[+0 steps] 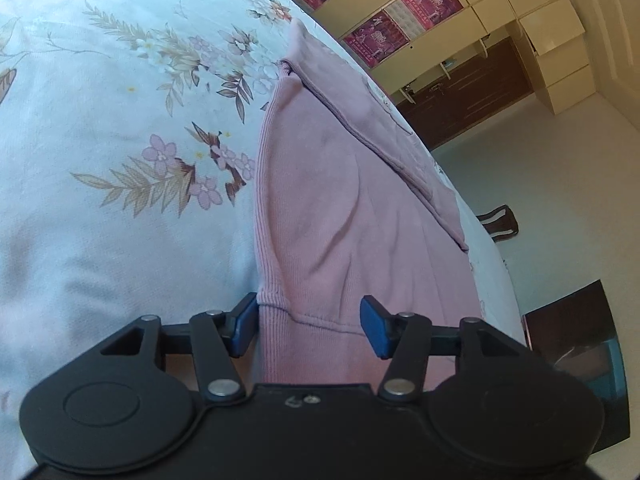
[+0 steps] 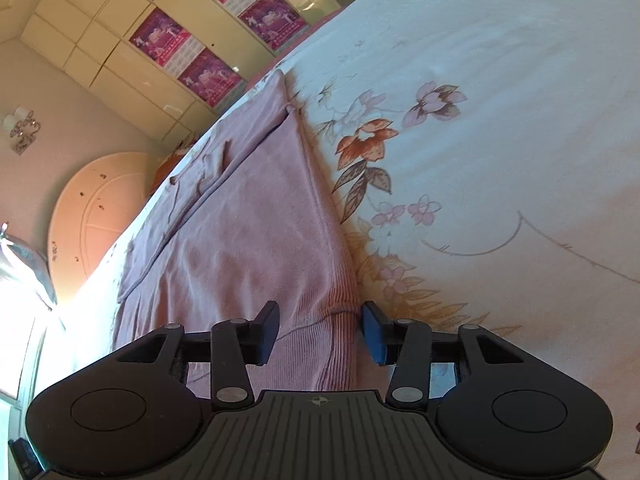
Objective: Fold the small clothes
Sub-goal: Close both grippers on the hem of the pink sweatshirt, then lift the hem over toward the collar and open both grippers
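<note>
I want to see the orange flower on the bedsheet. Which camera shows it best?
The right wrist view: the orange flower sits clear and sharp beside the pink garment. The left wrist view shows only purple and brown flowers, no orange one.

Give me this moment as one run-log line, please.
step: grasping hem | garment: pink, flat on bed | left gripper: jaws astride hem corner, open | right gripper: same
</note>
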Motion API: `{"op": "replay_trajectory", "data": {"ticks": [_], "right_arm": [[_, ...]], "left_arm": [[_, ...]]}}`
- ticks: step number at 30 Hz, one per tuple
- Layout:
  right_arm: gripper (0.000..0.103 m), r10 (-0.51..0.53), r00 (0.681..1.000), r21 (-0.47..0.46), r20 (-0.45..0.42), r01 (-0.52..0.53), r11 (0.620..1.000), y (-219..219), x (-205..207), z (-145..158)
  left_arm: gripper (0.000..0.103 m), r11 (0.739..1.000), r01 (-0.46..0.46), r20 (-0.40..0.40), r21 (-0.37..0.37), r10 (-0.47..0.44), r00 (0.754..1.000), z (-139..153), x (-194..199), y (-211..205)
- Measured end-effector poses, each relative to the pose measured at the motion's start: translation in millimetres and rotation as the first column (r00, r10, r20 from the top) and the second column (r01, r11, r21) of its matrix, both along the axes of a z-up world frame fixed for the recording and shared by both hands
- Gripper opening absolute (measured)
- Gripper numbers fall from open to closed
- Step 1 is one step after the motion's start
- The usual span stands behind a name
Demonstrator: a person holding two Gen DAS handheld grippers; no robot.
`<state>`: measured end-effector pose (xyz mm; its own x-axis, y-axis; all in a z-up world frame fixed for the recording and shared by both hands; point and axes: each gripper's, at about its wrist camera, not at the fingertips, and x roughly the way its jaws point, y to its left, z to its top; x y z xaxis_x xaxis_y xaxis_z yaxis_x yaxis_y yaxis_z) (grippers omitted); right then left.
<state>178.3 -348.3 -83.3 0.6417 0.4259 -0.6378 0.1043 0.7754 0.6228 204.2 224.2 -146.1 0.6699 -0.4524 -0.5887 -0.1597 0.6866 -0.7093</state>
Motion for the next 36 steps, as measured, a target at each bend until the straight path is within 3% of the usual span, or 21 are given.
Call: {"op": "replay_trajectory", "data": {"ticks": [5,7,8,9,10,11,14,16,20,22,23,25,28,30,32,33,36], "right_arm": [[0.044,-0.012,1.0,0.07,0.003,0.011,0.998,-6.6,12.5,-4.3],[0.022,0.005,1.0,0.096,-0.014,-0.003,0.995,-8.1,17.9,-9.6],[0.02,0.01,1.0,0.106,-0.023,-0.007,0.994,-9.0,20.3,-12.3],[0.017,0.011,1.0,0.116,-0.017,-0.009,0.993,-11.0,20.7,-13.0],[0.016,0.013,1.0,0.122,-0.011,-0.012,0.993,-12.3,19.0,-11.8],[0.015,0.018,1.0,0.128,0.005,-0.018,0.992,-13.9,16.6,-8.4],[0.01,0.008,0.995,0.183,0.099,-0.026,0.983,-23.4,4.5,9.9],[0.01,0.0,0.99,0.194,0.141,-0.028,0.981,-28.8,-1.9,16.9],[0.01,0.018,1.0,0.135,0.026,-0.021,0.991,-27.5,3.8,-6.7],[0.011,-0.007,1.0,0.145,-0.004,0.008,0.989,-28.1,2.9,-12.1],[0.012,-0.018,1.0,0.169,-0.004,0.018,0.985,-30.0,1.2,-12.8],[0.035,-0.037,0.999,0.191,0.004,0.035,0.981,-33.1,-0.7,-11.9],[0.037,-0.032,0.999,0.188,0.008,0.03,0.982,-34.9,5.9,-9.4],[0.037,0.005,1.0,0.175,-0.004,-0.004,0.985,-31.3,11.8,-9.7],[0.033,0.054,0.999,0.142,-0.004,-0.053,0.988,-24.4,16.0,-6.3],[0.015,0.083,0.997,0.134,-0.005,-0.081,0.988,-21.1,17.2,-5.2],[0.014,0.054,0.992,0.216,0.116,-0.078,0.973,-30.3,3.7,7.4]], "left_arm": [[0.052,1.0,-0.003,0.019,-0.008,0.003,1.0,-3.9,17.6,-5.2],[0.05,1.0,0.0,0.022,-0.002,0.0,1.0,-4.0,19.4,-7.5],[0.046,1.0,0.003,0.02,0.006,-0.003,1.0,-3.2,19.2,-8.8],[0.022,1.0,0.015,0.01,0.007,-0.015,1.0,-3.9,19.1,-9.4],[0.007,1.0,0.021,0.0,0.02,-0.021,1.0,-4.0,18.1,-9.7],[0.008,0.999,-0.011,0.024,0.045,0.01,1.0,1.4,11.0,-6.6],[0.008,0.998,-0.056,0.113,0.013,0.054,0.992,17.2,-3.6,4.4],[0.008,0.998,-0.038,0.114,0.058,0.031,0.993,20.9,-3.4,3.6],[0.009,0.996,-0.008,0.015,0.086,0.007,1.0,-3.9,5.0,-3.3],[0.019,0.998,-0.034,0.026,0.052,0.033,0.999,-6.8,1.4,-3.5],[0.022,0.999,-0.044,0.03,0.032,0.043,0.999,-7.2,-1.1,-1.6],[0.029,0.998,-0.048,0.041,0.027,0.047,0.998,-7.3,-2.2,-2.6],[0.031,0.998,-0.043,0.048,0.038,0.041,0.998,-7.1,-0.5,-4.6],[0.029,0.998,-0.045,0.046,0.039,0.043,0.998,-7.3,1.6,-5.3],[0.014,0.997,-0.049,0.03,0.057,0.047,0.998,-7.4,4.5,-6.5],[0.008,0.996,-0.046,0.023,0.075,0.044,0.999,-7.2,5.0,-6.6],[0.007,0.996,-0.057,0.087,0.07,0.051,0.995,-0.7,-4.2,-4.4]]}}
